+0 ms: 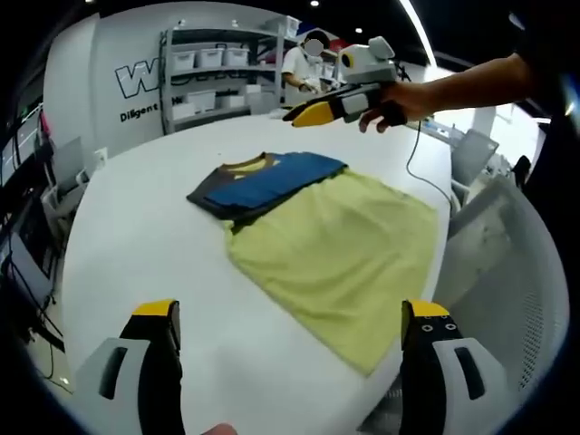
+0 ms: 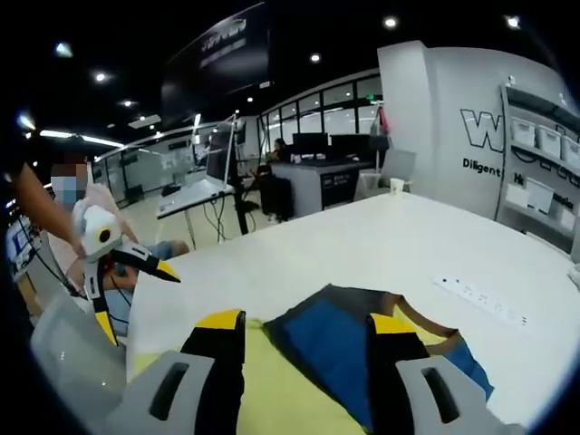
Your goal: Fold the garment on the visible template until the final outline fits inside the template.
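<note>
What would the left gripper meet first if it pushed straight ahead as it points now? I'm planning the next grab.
Probably the yellow-green cloth lying flat on the white table; the open left gripper points at its near corner, though depth is unclear.

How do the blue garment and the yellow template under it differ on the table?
The blue garment is dark blue with a tan collar and folded compact; the yellow template is pale, plain and spread flat. The garment covers just the template's far end and overhangs its edge there, while the template reaches toward the near table edge. Both lie on the white table.
</note>
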Demonstrator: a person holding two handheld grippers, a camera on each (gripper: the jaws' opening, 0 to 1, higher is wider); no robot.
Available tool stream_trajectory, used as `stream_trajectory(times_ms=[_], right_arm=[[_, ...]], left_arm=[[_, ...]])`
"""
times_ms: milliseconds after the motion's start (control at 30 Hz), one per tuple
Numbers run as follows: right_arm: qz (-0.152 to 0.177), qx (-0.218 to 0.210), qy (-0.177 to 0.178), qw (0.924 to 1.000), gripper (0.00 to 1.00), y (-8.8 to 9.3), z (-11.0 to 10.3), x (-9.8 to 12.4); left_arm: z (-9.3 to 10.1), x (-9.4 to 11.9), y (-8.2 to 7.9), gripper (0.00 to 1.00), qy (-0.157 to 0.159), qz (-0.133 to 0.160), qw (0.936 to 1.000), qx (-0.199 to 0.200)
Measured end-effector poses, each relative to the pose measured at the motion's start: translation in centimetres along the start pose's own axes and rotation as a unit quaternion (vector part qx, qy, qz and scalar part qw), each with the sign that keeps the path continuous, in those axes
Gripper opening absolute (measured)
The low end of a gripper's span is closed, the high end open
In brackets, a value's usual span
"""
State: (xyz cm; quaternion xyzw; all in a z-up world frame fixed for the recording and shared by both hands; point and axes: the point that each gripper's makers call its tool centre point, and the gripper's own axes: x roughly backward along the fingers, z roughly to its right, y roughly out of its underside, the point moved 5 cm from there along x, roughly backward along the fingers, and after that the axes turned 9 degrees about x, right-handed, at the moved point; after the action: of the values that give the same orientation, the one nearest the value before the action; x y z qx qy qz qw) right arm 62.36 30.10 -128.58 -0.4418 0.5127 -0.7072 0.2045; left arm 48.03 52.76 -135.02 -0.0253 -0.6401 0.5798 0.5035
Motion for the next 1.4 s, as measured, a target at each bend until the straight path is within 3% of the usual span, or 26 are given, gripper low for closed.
stream_trajectory(times_ms=[400,500,600,1100,1267,1400], right_arm=[[-0.009,0.017,0.002,0.9998,0.55,1.3,0.0,3.0],[-0.011,0.014,0.003,0.9998,0.56,1.9,-0.1,3.9],[-0.014,0.011,0.005,0.9998,0.57,2.8,-0.3,4.6],[-0.041,0.006,-0.002,0.9991,0.58,6.5,-2.2,7.8],[-0.046,0.035,-0.013,0.9982,0.54,7.7,-3.2,9.2],[-0.056,0.033,-0.014,0.9978,0.54,8.6,-3.5,10.0]], left_arm=[[0.5,-0.5,0.3,0.93,0.018,-0.007,0.9996,-0.021],[0.8,-0.6,0.5,0.92,0.022,-0.010,0.9994,-0.026],[1.1,-0.5,0.6,0.84,0.027,-0.007,0.9990,-0.034],[2.0,-0.6,2.1,0.79,0.044,-0.031,0.9965,-0.064],[2.9,-0.6,2.9,0.74,0.060,-0.047,0.9933,-0.086],[3.2,-0.6,3.2,0.73,0.066,-0.050,0.9925,-0.089]])
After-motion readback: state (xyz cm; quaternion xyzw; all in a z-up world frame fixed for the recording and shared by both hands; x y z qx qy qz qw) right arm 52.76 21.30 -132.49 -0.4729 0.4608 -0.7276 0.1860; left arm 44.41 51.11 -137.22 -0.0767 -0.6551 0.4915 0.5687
